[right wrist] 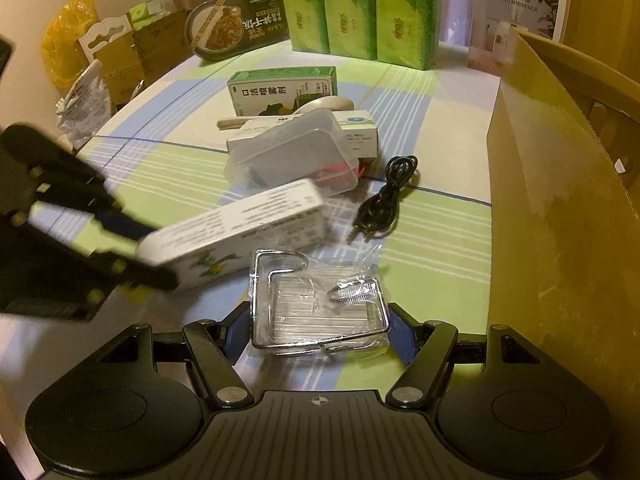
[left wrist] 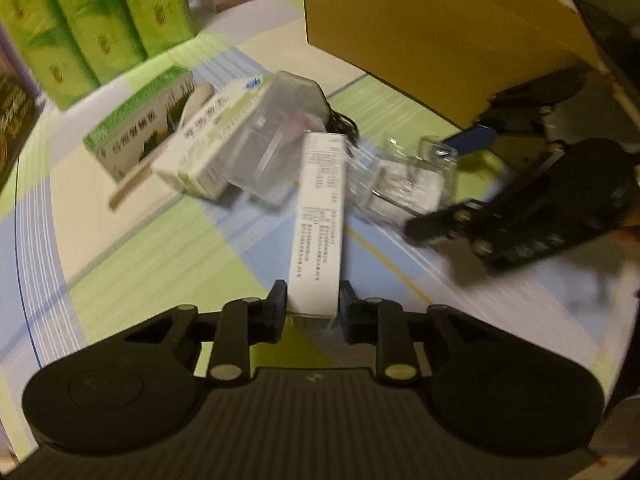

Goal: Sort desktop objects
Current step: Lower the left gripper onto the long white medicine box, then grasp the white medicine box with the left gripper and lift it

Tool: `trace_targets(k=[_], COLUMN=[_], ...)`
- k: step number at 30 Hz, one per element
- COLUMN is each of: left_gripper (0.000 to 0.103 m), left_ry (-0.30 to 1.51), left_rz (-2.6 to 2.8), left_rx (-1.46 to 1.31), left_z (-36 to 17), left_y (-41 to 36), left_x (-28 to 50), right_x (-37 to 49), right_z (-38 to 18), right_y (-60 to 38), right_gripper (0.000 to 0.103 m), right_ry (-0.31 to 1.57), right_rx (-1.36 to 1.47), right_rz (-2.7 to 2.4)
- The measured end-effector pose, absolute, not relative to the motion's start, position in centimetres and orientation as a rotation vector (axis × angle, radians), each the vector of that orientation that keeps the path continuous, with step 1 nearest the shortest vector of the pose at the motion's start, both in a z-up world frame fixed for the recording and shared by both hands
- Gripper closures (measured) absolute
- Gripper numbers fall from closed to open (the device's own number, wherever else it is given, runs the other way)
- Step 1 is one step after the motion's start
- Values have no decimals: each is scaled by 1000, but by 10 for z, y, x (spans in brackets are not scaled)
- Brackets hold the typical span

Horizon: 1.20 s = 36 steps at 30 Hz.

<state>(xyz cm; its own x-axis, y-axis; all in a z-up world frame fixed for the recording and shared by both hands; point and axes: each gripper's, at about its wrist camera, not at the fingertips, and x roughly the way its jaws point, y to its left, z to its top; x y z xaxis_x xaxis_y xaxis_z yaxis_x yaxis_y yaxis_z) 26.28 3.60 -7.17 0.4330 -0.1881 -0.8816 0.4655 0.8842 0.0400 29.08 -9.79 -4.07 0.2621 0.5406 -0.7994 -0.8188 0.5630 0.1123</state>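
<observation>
Left gripper point(left wrist: 313, 310) clamps a white carton point(left wrist: 320, 216); right gripper point(right wrist: 318, 330) straddles a wrapped wire rack point(right wrist: 320, 304), grip uncertain. Beside the cardboard box point(right wrist: 560, 208), several items remain unsorted.

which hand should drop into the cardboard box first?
Right, probably. The right gripper straddles the wrapped wire rack with the cardboard box directly beside it. The left gripper, shut on the white carton, sits farther from the box, with the right gripper between.

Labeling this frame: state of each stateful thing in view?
left hand-held gripper: shut on long white box, lifted at a tilt
right hand-held gripper: around bagged wire rack; contact unclear
clear plastic case: lid closed
black cable: coiled
cardboard box: flap up
</observation>
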Motion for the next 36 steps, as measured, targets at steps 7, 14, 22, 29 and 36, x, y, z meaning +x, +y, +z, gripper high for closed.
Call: trace_targets(k=[7,14,22,29,36], left_gripper=[79,67,64,65,81], left_ry=[1108,1076,1087,1115,1127], left_rz=[-347,-294,-276,-288,-272], left_rx=[267,263,180,222,192], left_z=[-66,-68,-71,-86,-87], left_y=[35,40,43,32,32], left_x=[224,223,257,269,275], right_x=[274,271,276,279,279], right_z=[-38,-38,-40,-39,-38], right_y=[-90,-87,-91,-94,-96], right_gripper=[36,36,36,36,36], right_ry=[930,915,910,907,907], right_rx=[-363,-386,-396,-397,-394], right_rz=[1014,991,974,971,972])
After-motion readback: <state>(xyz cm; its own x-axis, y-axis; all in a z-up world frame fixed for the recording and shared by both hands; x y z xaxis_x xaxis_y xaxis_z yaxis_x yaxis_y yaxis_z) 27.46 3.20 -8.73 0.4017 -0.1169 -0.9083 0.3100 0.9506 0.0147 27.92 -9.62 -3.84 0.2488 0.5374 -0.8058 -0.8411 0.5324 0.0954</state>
